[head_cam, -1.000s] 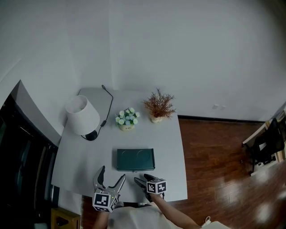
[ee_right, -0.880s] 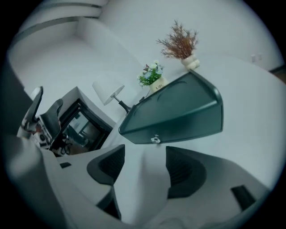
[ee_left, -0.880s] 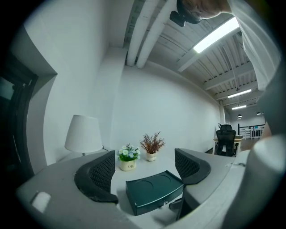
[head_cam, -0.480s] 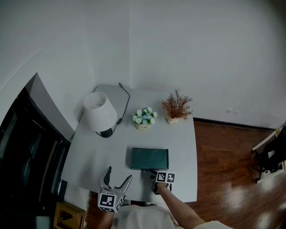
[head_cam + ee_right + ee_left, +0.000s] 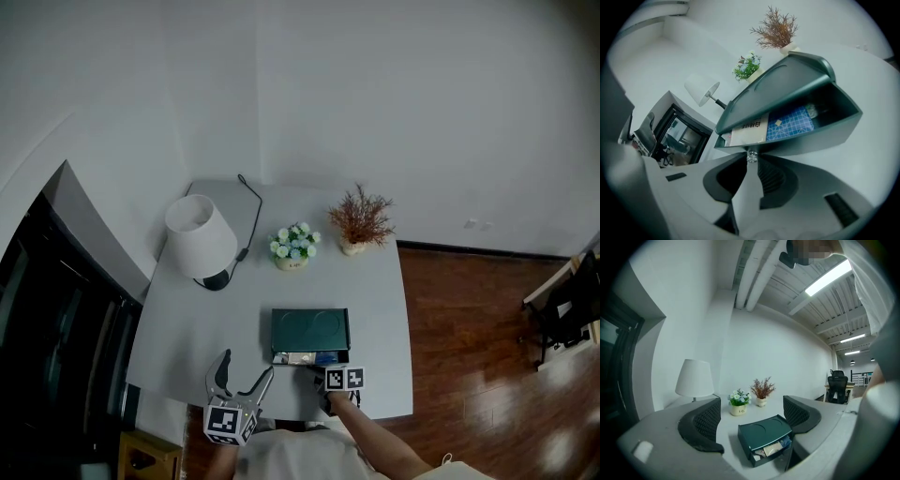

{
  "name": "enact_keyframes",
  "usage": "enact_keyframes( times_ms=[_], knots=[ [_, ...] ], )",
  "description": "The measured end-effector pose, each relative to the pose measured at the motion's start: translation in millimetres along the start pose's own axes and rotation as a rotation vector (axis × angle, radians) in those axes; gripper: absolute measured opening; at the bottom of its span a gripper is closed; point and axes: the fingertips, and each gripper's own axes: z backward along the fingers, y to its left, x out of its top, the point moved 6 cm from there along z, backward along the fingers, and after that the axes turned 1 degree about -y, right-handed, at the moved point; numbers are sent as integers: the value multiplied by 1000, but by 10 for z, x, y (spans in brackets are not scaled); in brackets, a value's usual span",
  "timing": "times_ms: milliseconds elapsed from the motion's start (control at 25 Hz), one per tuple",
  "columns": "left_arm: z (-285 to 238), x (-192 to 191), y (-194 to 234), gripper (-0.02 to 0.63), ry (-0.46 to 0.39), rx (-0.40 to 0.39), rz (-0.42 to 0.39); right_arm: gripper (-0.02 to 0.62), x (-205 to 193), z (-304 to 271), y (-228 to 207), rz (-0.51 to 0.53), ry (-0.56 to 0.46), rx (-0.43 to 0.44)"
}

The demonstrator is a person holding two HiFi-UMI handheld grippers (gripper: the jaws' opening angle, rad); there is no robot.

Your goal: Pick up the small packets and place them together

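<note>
The right gripper [image 5: 749, 158] pinches the drawer knob [image 5: 751, 154], the left gripper [image 5: 751, 430] gapes empty, and the packets [image 5: 790, 123] look light and floppy, best nipped at near edges.

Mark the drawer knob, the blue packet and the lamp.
drawer knob [image 5: 751, 156]: right gripper view, its clear head.
blue packet [image 5: 790, 123]: right gripper view, middle of its gridded face.
lamp [image 5: 206, 246]: head view, side of its white shade.

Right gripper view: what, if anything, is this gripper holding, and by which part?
The right gripper has just closed its fingers on the green drawer, holding it by the small clear knob on its front.
</note>
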Motion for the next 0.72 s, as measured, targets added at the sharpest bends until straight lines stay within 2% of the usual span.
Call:
enact_keyframes(
  times_ms=[400, 600, 720],
  knots=[
    [-79, -80, -99, 399, 15, -63, 11, 66, -639, 238, 92, -2, 85, 1],
    [-96, -110, -141, 399, 22, -86, 9, 66, -699, 276, 98, 16, 99, -16],
    [-86, -113, -156, 399, 22, -97, 11, 66, -716, 287, 113, 82, 97, -34]
  ],
)
